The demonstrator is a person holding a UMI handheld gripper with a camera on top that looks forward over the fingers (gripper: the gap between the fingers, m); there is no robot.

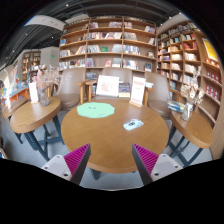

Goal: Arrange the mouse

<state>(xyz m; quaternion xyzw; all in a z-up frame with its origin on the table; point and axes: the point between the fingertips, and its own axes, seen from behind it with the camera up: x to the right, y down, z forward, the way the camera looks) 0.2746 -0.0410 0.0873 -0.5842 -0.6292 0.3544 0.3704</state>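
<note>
A small dark and white mouse (133,125) lies on the round wooden table (110,135), right of centre. A round green mouse pad (96,110) lies on the same table, to the left of the mouse and farther back. My gripper (111,165) is open and empty, held above the table's near edge. Its two fingers stand wide apart, with a magenta pad (75,160) on the left one. The mouse and the pad are both well beyond the fingers.
Two upright signs (107,86) (138,91) stand at the table's far side, with chairs behind. A smaller round table (30,115) is at the left, another table (196,127) at the right. Bookshelves (110,45) line the back wall.
</note>
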